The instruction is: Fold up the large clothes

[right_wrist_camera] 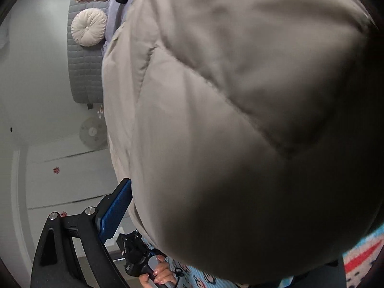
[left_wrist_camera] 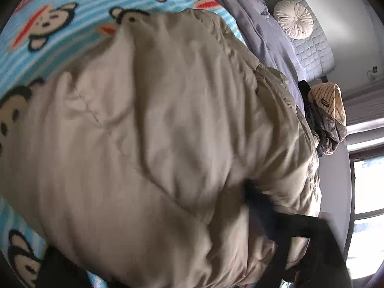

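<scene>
Jaws part-hidden by beige jacket (left_wrist_camera: 156,120), monkey blanket (left_wrist_camera: 72,12) beneath

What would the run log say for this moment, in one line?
step: fold | jacket: bunched over blanket | left tongs: grip unclear | right tongs: grip unclear

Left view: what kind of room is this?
Most likely a bedroom: a quilted grey headboard, a round cream cushion against it, and a monkey-print blanket spread on the bed under a puffy beige coat.
</scene>
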Demonstrator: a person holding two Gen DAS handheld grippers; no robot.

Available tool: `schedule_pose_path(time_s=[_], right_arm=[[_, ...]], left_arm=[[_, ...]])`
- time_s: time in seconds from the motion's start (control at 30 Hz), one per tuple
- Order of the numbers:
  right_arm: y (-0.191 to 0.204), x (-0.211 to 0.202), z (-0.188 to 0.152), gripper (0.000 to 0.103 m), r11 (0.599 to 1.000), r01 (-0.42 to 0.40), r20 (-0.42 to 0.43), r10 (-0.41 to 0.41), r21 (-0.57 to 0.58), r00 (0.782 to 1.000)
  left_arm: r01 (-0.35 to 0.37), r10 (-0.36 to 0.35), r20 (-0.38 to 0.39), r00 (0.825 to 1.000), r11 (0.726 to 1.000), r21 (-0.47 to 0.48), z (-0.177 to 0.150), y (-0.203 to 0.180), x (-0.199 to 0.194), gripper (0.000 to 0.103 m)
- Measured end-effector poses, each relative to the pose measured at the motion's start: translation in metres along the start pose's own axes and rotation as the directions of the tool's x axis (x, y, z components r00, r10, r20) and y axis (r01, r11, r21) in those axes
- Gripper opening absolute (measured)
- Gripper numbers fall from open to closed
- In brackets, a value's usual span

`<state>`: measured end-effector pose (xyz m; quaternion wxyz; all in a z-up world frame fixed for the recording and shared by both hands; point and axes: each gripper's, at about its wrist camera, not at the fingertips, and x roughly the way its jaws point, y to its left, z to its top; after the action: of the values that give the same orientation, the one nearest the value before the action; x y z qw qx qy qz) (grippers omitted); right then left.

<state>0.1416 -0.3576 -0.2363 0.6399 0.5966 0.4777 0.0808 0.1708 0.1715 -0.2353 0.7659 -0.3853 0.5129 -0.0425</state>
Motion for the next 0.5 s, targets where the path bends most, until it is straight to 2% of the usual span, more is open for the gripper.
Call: schedule_pose_path(time_s=[0.03, 0.07, 0.1, 0.17, 0.2, 0.3, 0.5], right_arm=[[0.0, -0.002, -0.001, 0.086, 1.0, -0.006, 0.005, 0.006, 0.012, 1.0], [-0.001, -0.005, -0.001, 0.061, 1.0, -0.012, 0.009, 0.012, 0.026, 1.0], [-0.001, -0.007, -0.002, 0.044, 0.999, -0.025, 0.006, 0.025, 0.038, 1.0], [0.004, -0.012, -0.004, 0.031, 0.999, -0.038, 0.012, 0.037, 0.024, 0.999], [0.009, -0.015, -0.006, 0.027, 0.999, -0.04, 0.015, 0.04, -0.001, 0.999], [0.022, -0.026, -0.013, 0.022, 0.997, -0.067, 0.015, 0.068, -0.048, 0.998], [0.025, -0.06, -0.043, 0.022, 0.992, -0.075, -0.027, 0.073, -0.101, 0.997]], left_arm=[[0.032, -0.032, -0.007, 0.999, 0.999, -0.007, 0.001, -0.001, -0.003, 0.036], [0.065, -0.065, -0.008, 0.998, 0.998, -0.009, 0.001, -0.002, -0.007, 0.025], [0.076, -0.076, -0.002, 0.997, 0.997, 0.007, 0.002, -0.006, -0.013, 0.022], [0.083, -0.083, 0.013, 0.996, 0.995, 0.059, 0.001, -0.016, -0.027, 0.02], [0.087, -0.089, 0.02, 0.996, 0.992, 0.086, 0.0, -0.022, -0.035, 0.018], [0.114, -0.118, 0.024, 0.993, 0.986, 0.125, -0.007, -0.031, -0.056, 0.018], [0.14, -0.137, -0.029, 0.99, 0.977, 0.16, -0.04, -0.025, -0.101, 0.018]])
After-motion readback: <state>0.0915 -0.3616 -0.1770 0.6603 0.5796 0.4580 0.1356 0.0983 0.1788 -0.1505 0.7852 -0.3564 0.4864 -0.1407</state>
